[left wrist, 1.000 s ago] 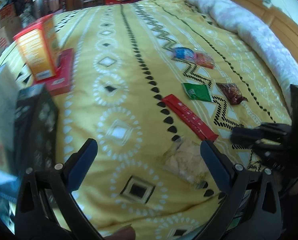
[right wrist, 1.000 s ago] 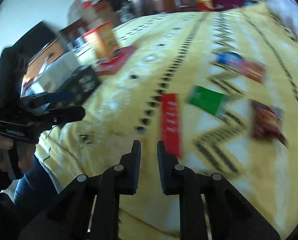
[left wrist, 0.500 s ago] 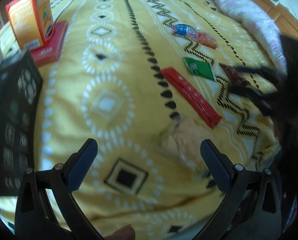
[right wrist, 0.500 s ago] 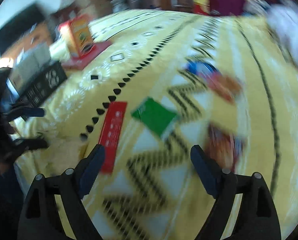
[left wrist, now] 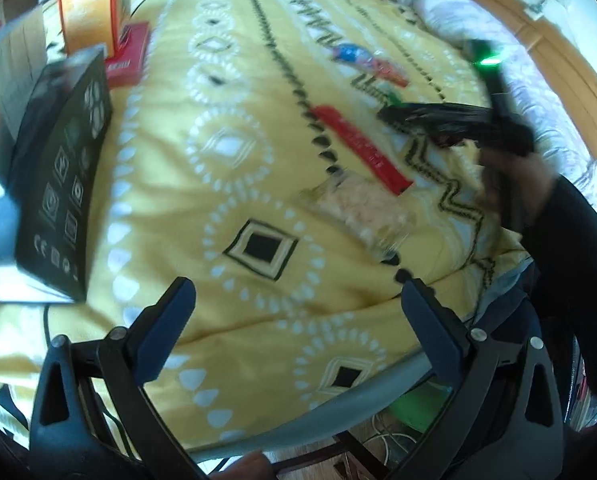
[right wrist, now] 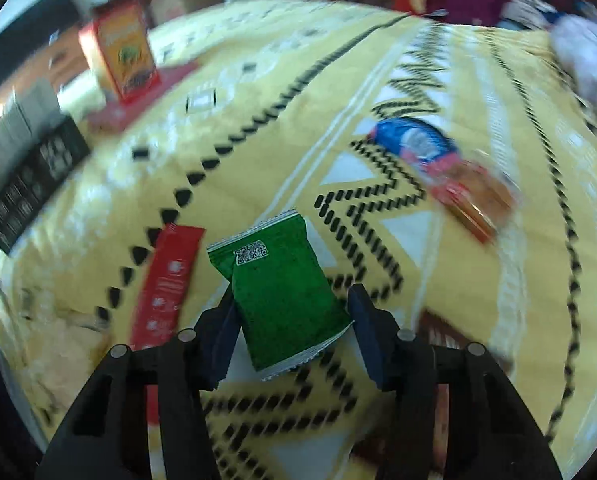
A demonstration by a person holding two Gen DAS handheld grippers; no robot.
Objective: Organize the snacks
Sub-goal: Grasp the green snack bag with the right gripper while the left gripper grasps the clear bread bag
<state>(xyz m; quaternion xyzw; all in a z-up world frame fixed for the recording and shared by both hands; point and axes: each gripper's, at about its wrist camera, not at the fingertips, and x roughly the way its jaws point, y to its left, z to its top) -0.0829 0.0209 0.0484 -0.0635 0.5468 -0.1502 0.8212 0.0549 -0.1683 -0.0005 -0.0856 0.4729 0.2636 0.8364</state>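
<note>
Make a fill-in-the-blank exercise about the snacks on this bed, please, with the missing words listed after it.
1. The right tool has its fingers on both sides of the flat ____ foil packet.
2. The long red snack bar lies to the ____ of that packet in the right wrist view.
3. The left tool is ____ and holds nothing.

Missing words: green; left; open

A yellow bedspread [right wrist: 282, 128] carries black zigzags and white diamonds. On it lie a green packet [right wrist: 286, 296], a red strip pack [right wrist: 170, 280], a blue wrapper [right wrist: 412, 140] and an orange box [right wrist: 120, 56].
</note>
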